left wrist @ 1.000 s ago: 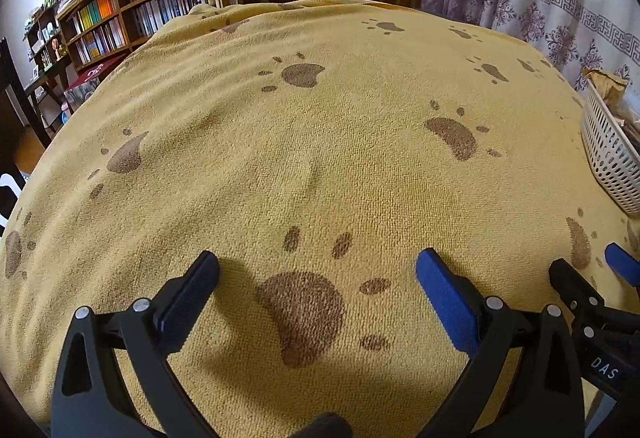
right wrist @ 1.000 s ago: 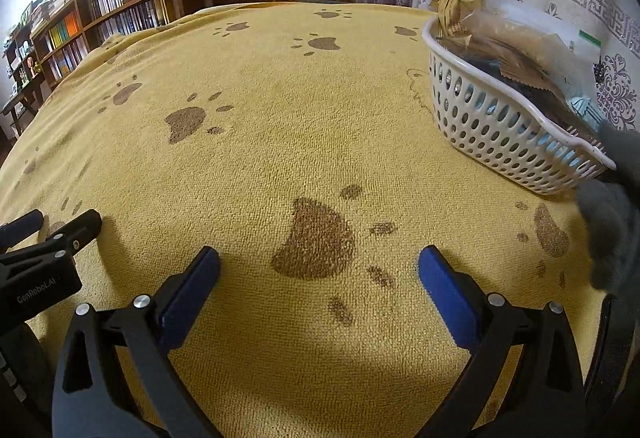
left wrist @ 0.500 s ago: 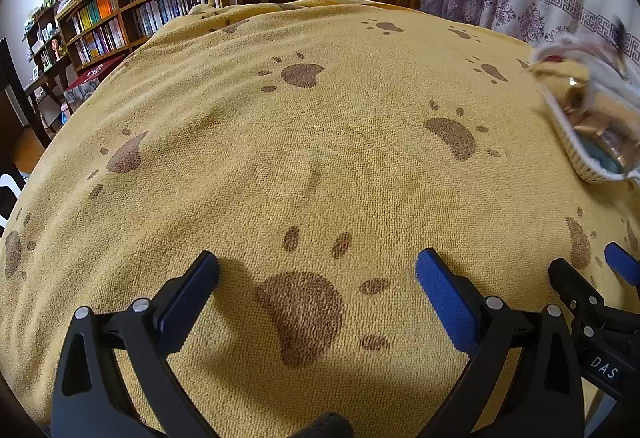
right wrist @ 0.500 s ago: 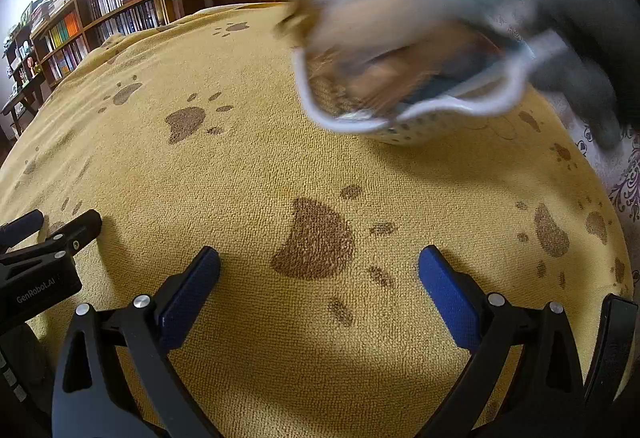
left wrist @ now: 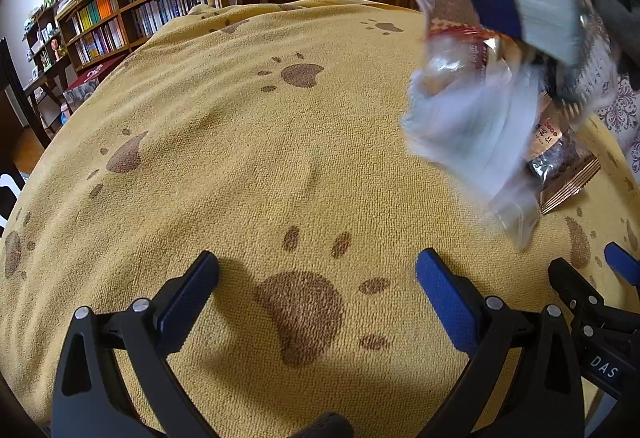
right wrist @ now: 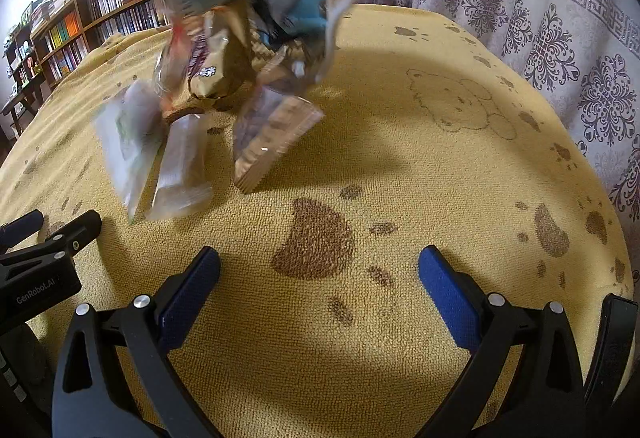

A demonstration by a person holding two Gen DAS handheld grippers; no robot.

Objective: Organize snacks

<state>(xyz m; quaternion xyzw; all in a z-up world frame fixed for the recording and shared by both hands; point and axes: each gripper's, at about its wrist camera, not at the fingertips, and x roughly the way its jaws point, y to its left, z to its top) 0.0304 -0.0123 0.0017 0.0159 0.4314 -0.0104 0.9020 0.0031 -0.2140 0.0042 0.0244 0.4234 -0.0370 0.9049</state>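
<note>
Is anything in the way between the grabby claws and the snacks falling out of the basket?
Nothing visible is. Only bare yellow blanket lies between the open right gripper and the tumbling snack packets; likewise ahead of the left gripper.

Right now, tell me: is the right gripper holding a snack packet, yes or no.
No: in the right wrist view the right gripper stands wide open over bare yellow blanket, while the snack packets tumble ahead of it.

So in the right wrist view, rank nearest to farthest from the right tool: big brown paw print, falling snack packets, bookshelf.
1. Big brown paw print, just ahead between the right tool tips.
2. Falling snack packets, ahead-left, blurred.
3. Bookshelf, far left, background.
</note>
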